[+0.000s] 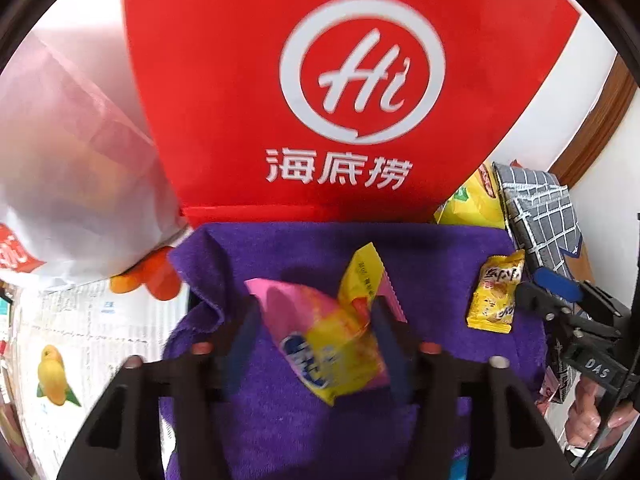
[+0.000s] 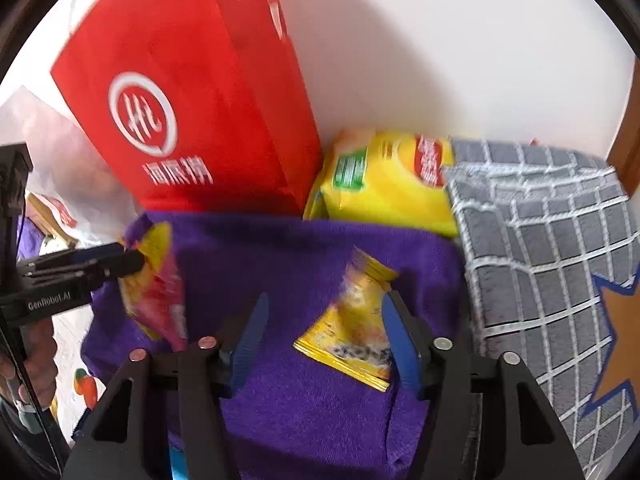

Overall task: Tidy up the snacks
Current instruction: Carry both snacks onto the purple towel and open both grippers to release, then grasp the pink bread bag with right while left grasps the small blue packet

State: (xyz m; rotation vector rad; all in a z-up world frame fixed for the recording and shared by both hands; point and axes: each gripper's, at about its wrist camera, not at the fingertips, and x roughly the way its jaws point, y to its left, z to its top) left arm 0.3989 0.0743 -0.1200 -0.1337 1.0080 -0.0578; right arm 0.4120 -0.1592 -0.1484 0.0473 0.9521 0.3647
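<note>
A pink and yellow snack packet (image 1: 324, 340) lies on a purple towel (image 1: 280, 420), between the open jaws of my left gripper (image 1: 312, 320). A small yellow snack packet (image 1: 496, 292) lies to its right, by my right gripper (image 1: 536, 296). In the right wrist view that yellow packet (image 2: 356, 320) lies between the open jaws of my right gripper (image 2: 324, 320), against the right finger. The pink packet (image 2: 156, 280) and left gripper (image 2: 120, 262) show at the left there.
A tall red paper bag (image 1: 320, 80) stands behind the towel. A large yellow chip bag (image 2: 384, 180) leans at the back right beside a grey checked cloth (image 2: 560, 260). A white plastic bag (image 1: 72, 180) sits at the left on a fruit-print tablecloth (image 1: 80, 340).
</note>
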